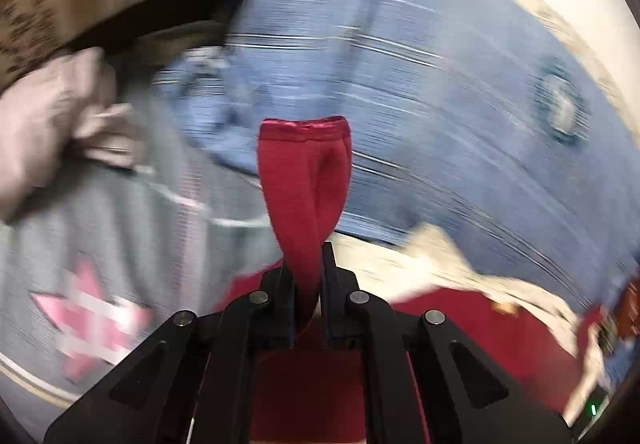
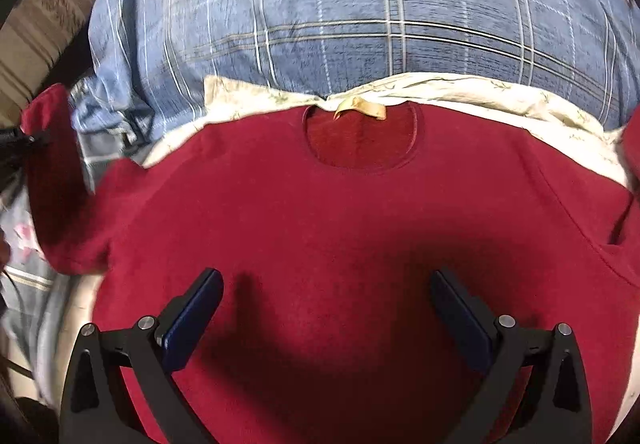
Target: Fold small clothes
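A small dark red T-shirt (image 2: pixel 340 211) lies flat on a pale sheet, neck hole and tan label (image 2: pixel 362 108) at the far side. My right gripper (image 2: pixel 326 284) is open just above its lower middle, touching nothing. My left gripper (image 1: pixel 306 264) is shut on the shirt's left sleeve (image 1: pixel 304 179), which stands up between the fingers with its hem on top. In the right wrist view that lifted sleeve (image 2: pixel 52 171) shows at the far left, with the left gripper's black tip beside it.
A blue plaid quilt (image 2: pixel 360 11) is bunched behind the shirt. A grey garment with a pink star (image 1: pixel 92 316) and a pinkish cloth (image 1: pixel 48 115) lie to the left. The pale floral sheet (image 2: pixel 500 95) shows around the shirt. The left wrist view is motion-blurred.
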